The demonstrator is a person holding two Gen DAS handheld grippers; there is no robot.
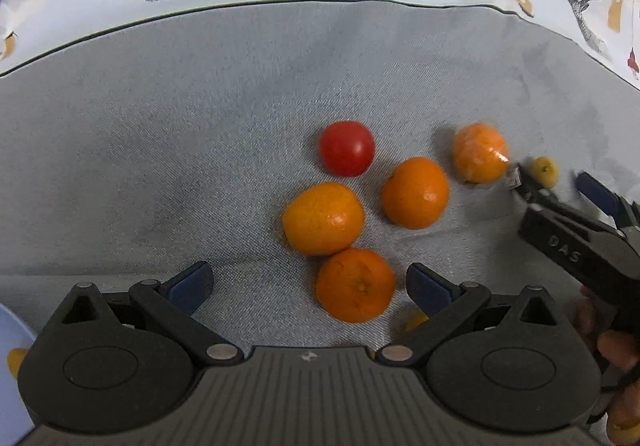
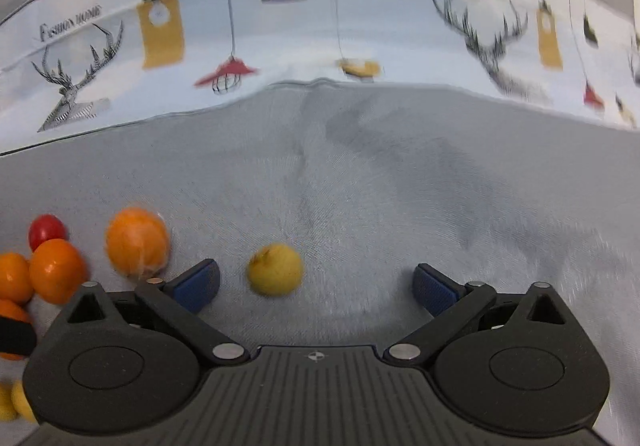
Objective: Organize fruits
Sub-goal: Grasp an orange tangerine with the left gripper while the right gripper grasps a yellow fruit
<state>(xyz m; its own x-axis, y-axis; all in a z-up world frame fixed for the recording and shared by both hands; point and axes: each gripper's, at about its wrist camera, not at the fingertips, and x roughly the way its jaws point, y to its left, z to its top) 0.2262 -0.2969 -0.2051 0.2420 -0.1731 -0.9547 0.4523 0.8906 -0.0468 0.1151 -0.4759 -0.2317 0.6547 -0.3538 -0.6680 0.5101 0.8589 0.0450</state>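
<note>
Grey cloth (image 1: 160, 149) covers the desk, where oranges (image 1: 323, 218) and a tomato (image 1: 347, 148) lie loose. Both the left tongs (image 1: 308, 286) and right tongs (image 2: 316, 284) gape empty; a yellow fruit (image 2: 275, 269) sits between the right pair's fingers. Sorting looks barely begun.

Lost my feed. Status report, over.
Both grippers open, empty. Right gripper lined up on yellow fruit. Left gripper near closest orange. Nothing blocking.
</note>
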